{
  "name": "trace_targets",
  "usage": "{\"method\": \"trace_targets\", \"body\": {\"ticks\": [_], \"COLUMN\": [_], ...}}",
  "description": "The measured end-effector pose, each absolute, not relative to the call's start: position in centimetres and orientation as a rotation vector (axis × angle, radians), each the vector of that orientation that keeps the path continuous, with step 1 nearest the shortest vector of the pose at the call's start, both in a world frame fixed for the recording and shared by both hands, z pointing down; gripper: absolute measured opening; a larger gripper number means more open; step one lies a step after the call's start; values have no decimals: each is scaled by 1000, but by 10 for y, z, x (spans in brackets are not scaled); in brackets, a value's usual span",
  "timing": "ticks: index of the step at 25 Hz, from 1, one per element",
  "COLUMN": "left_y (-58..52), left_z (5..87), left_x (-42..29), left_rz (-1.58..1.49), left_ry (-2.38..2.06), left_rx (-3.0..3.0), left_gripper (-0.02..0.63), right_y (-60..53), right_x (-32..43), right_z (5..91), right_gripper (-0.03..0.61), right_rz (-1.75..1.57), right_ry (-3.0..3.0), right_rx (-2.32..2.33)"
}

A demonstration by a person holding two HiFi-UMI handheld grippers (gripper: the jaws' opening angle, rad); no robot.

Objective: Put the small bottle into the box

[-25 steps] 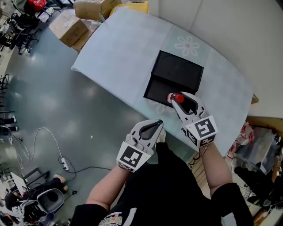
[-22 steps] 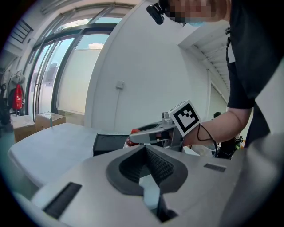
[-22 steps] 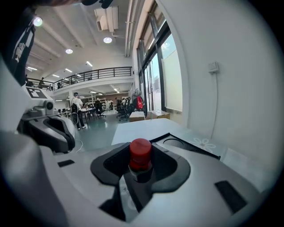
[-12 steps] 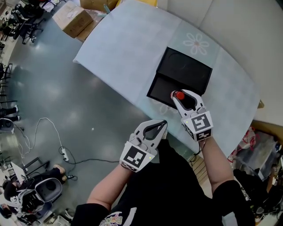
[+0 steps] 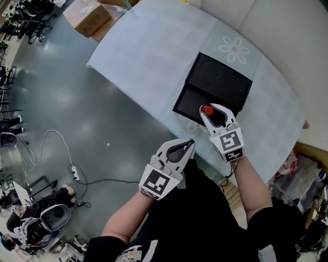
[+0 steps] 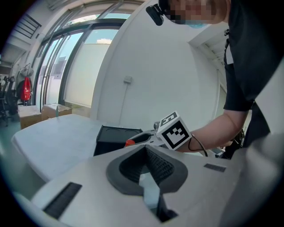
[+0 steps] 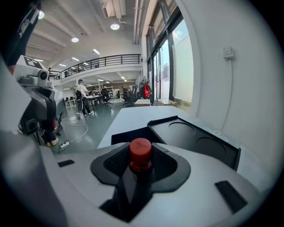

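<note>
The small bottle (image 7: 140, 154), dark with a red cap, is clamped between the fingers (image 7: 113, 163) of your right gripper (image 5: 210, 113). They are closed on its body just below the cap, and the cap points out past the fingertips. In the head view the cap sits over the near half of the black box (image 5: 220, 82), close to its front edge. Whether the bottle touches the box cannot be told. The box lies open on the bench (image 5: 143, 56), and its farther half shows two round recesses. A pale cloth covers the bench, with a flower print (image 5: 234, 49) just beyond the box. Your left gripper (image 5: 185, 145) hangs off the bench's near edge, above the grey floor (image 5: 61, 102), to the left of the box and apart from it. Its fingers (image 6: 162, 165) are pressed together with nothing between them. Cardboard boxes (image 5: 87, 13) sit on the floor by the bench's far left corner. A white cable (image 5: 48, 151) trails across the floor.
</note>
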State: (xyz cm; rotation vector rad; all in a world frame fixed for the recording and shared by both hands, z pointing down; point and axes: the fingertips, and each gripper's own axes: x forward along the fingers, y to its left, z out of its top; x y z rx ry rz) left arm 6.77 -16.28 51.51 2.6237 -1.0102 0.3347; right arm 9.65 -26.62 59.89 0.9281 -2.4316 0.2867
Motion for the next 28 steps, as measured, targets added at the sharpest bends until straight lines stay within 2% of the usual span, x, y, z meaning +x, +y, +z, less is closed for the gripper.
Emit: {"method": "trace_targets", "body": {"ticks": [19, 28], "left_y": [-166, -157], "left_z": [502, 478], "left_x": [69, 60], "left_rz": [340, 318], "left_ry": [-981, -875], "left_rx": [2633, 2723], "left_gripper": [8, 8], "right_y": [-261, -241], "right_x": [94, 109], "right_z": [602, 565], "right_gripper": [160, 164], "right_rz": [237, 273], "right_ry": [-2409, -2402], "right_rx": [915, 1104]}}
